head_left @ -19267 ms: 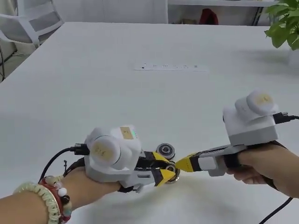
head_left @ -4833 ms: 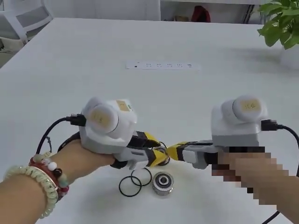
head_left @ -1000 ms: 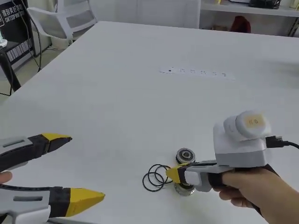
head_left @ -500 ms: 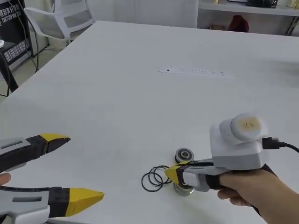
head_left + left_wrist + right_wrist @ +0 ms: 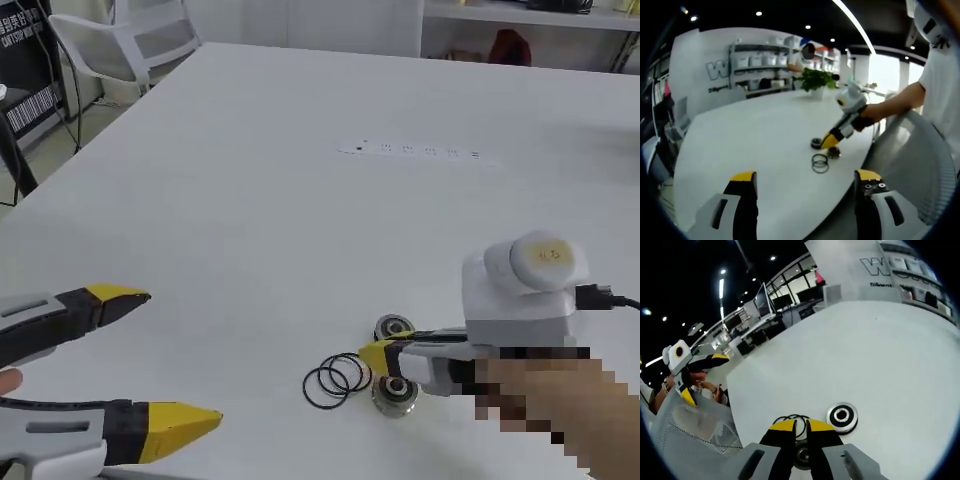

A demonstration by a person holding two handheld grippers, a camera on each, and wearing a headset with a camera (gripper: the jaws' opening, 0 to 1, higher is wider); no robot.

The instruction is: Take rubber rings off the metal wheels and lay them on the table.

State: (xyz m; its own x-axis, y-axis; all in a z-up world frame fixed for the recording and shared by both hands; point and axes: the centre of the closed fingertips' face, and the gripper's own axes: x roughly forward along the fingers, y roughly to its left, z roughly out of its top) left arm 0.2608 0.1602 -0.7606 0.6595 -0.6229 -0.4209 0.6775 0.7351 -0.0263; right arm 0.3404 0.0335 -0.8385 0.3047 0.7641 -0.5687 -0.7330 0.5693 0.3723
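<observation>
Widest, the table (image 5: pixel 250 200): white, spread out under and ahead of both pairs of jaws.

Next, the left gripper (image 5: pixel 186 357): low at the near corner in the head view, released, yellow-tipped jaws spread far apart. Nothing between them, nothing touched. In the left gripper view, well ahead of the open tips and roughly on the line midway between them: rings, wheels and the other gripper, grouped close together.

Then the right gripper (image 5: pixel 366 352): long axis lying low along the tabletop, tips aimed toward the left gripper's side. Jaws clenched down to a thin slit. Nothing seen pinched at the tips in the right gripper view.

Smaller, the two metal wheels (image 5: pixel 842 417): both flat on the tabletop, axle axis upright, bore facing up. The pointed one just beyond the clenched tips and off to their right, apart from them. A second wheel (image 5: pixel 396 393) directly under the right jaws, behind the tips, partly hidden by them; touching the jaws or merely below them, cannot tell.

Smallest, the rubber rings (image 5: pixel 335 378): a few thin black loops, overlapping in one small cluster, flat on the tabletop and off the wheels. Just ahead of the right tips, a little to their left, and near the second wheel. Well apart from the left jaws.
</observation>
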